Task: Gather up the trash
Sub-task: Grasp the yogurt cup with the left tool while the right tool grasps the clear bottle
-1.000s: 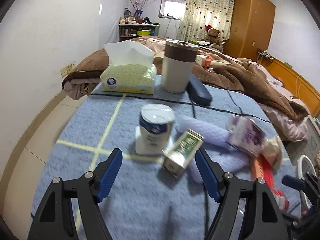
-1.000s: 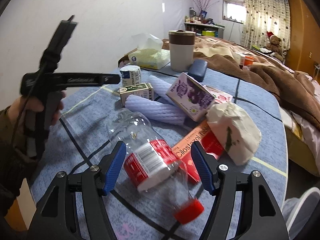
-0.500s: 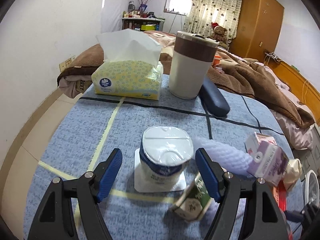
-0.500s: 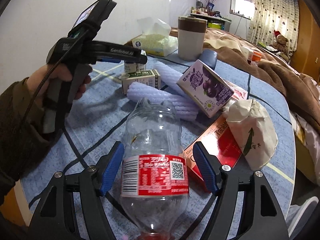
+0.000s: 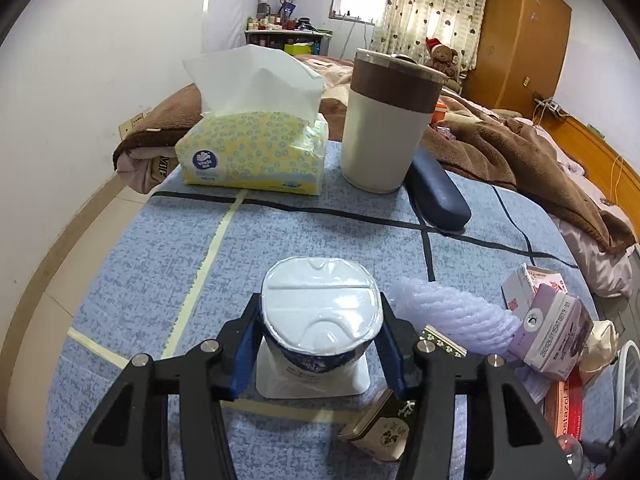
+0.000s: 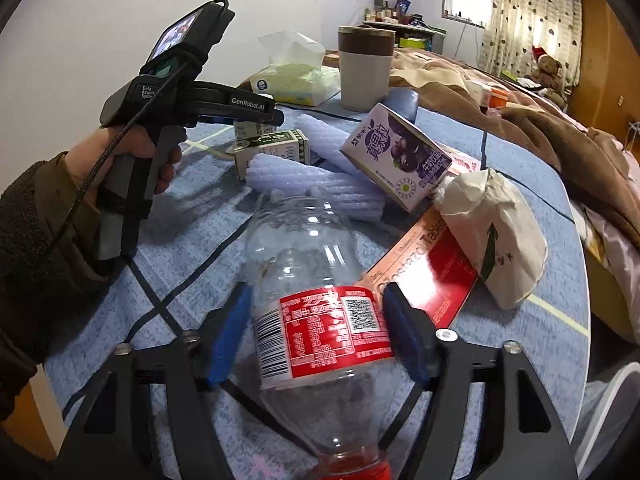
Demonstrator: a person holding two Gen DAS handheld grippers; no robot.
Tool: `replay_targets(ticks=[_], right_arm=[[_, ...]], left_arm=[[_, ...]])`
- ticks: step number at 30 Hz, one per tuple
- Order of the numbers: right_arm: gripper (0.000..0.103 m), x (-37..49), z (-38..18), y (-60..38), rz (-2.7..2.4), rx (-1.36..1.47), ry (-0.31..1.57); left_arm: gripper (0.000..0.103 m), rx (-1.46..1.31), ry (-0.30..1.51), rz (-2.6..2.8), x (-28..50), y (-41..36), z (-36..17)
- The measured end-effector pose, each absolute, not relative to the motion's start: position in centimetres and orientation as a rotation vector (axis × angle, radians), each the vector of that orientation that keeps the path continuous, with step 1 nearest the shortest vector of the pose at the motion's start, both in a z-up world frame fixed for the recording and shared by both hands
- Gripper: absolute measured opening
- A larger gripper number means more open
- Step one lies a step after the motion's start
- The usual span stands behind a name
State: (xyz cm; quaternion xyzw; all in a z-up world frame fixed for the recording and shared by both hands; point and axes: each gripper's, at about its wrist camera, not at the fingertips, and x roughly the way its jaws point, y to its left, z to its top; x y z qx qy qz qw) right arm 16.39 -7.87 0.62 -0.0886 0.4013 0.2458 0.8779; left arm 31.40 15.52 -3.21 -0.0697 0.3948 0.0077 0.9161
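On the tabletop [image 5: 132, 280] stood one yogurt cup [image 5: 320, 320], one plastic bottle [image 6: 316, 304], two foam sleeves [image 6: 316, 188], three cartons [image 6: 400, 156], one tablet box [image 6: 432, 272], one tissue pack [image 5: 252, 152], one tumbler [image 5: 384, 136].

tissue box [image 5: 252, 152]: upper left, on counter [image 5: 160, 264] | brown-banded canister [image 5: 386, 120]: upper centre, beside it | dark blue case [image 5: 438, 192]: touching canister's right | teddy bear [image 5: 442, 58]: far back

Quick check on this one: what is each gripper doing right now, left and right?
Left gripper: jaws just closed onto the white foil-lidded yogurt cup.
Right gripper: jaws have been closing on the clear plastic bottle with red label; firm contact cannot be told.
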Motion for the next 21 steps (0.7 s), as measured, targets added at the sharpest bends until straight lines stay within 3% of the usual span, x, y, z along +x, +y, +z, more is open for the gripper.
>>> replay_targets(ticks=[21], right_arm=[[0.066,15.5,2.7,-10.8,0.468,-0.051,0.768]], left_arm=[[0.054,-0.119,0.728,0.031,24.1,14.9,0.4]])
